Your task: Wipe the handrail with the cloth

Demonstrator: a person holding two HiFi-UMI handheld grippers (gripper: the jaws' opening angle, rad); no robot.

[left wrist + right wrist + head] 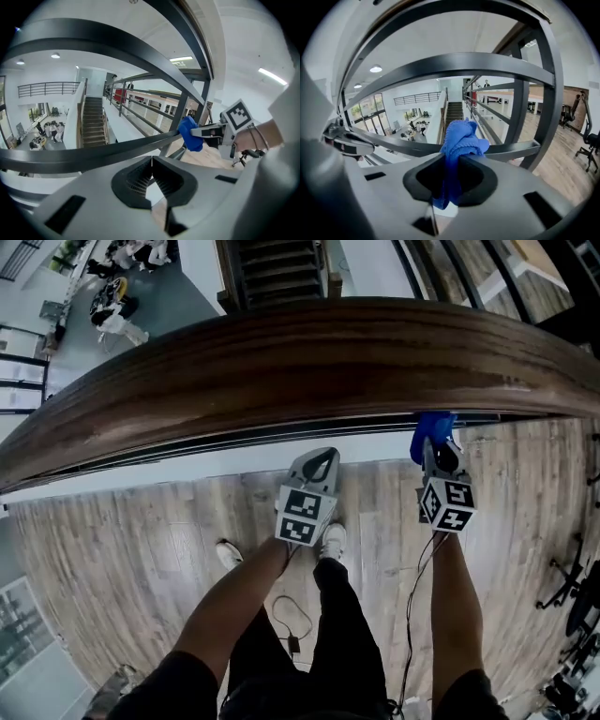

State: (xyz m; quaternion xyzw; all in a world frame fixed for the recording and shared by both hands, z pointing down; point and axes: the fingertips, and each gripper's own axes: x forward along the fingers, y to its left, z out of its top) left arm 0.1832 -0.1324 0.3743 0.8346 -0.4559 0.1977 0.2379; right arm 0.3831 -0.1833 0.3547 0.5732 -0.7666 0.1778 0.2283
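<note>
A broad brown wooden handrail curves across the head view above both grippers. My right gripper is shut on a bunched blue cloth just below the rail's near edge, at the right. In the right gripper view the cloth stands up between the jaws in front of grey metal railing bars. My left gripper hangs lower, near the middle, its jaws shut with nothing in them. From the left gripper view the cloth and right gripper show at the right, against a rail bar.
Grey metal bars and posts run under the handrail. Beyond the railing is a drop to a lower floor with a staircase and people. I stand on wood flooring; a cable lies by my feet, an office chair at right.
</note>
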